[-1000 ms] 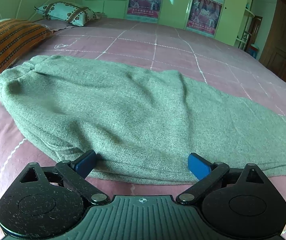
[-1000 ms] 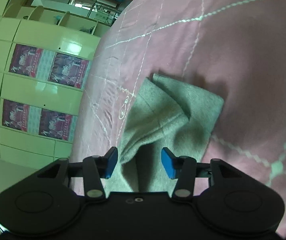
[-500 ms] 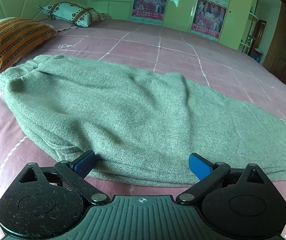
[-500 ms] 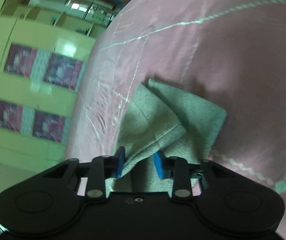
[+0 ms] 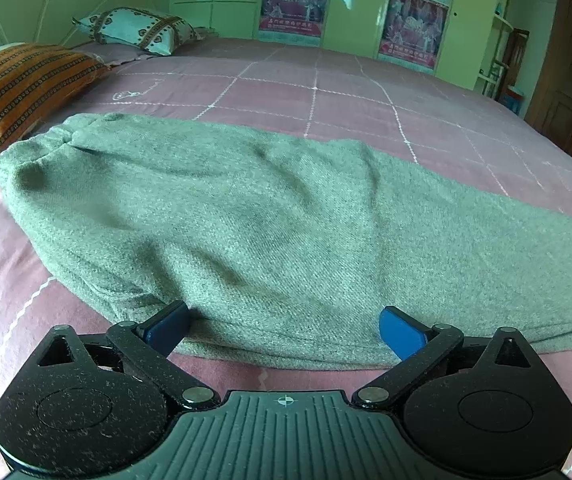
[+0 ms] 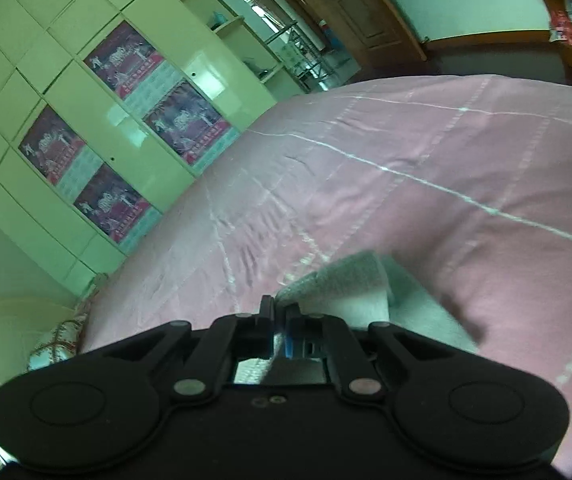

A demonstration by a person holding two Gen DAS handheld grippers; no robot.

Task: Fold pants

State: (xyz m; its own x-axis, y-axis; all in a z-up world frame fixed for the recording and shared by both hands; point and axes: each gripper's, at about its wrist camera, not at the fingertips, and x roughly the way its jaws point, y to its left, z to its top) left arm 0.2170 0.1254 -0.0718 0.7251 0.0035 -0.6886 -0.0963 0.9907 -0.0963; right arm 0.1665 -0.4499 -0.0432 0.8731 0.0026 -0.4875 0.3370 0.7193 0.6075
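Grey-green pants [image 5: 246, 220] lie folded lengthwise across the pink bed, waistband at the left near the striped pillow, legs running off to the right. My left gripper [image 5: 284, 326] is open, its blue pads just touching the near edge of the pants at the hip. My right gripper [image 6: 280, 320] is shut on the cuff end of the pants [image 6: 350, 292] and holds it lifted above the bedspread; the fabric bunches between and beyond the jaws.
The pink checked bedspread [image 5: 326, 92] covers the bed. An orange striped pillow [image 5: 14, 88] and a patterned pillow [image 5: 138, 30] lie at the far left. Green wardrobes with posters [image 6: 118, 120] stand beyond the bed, a wooden door [image 5: 570, 80] at the right.
My right gripper closed on the pants cuff and lifted it, tilting up so the wardrobe and room came into view. My left gripper stayed open at the near edge.
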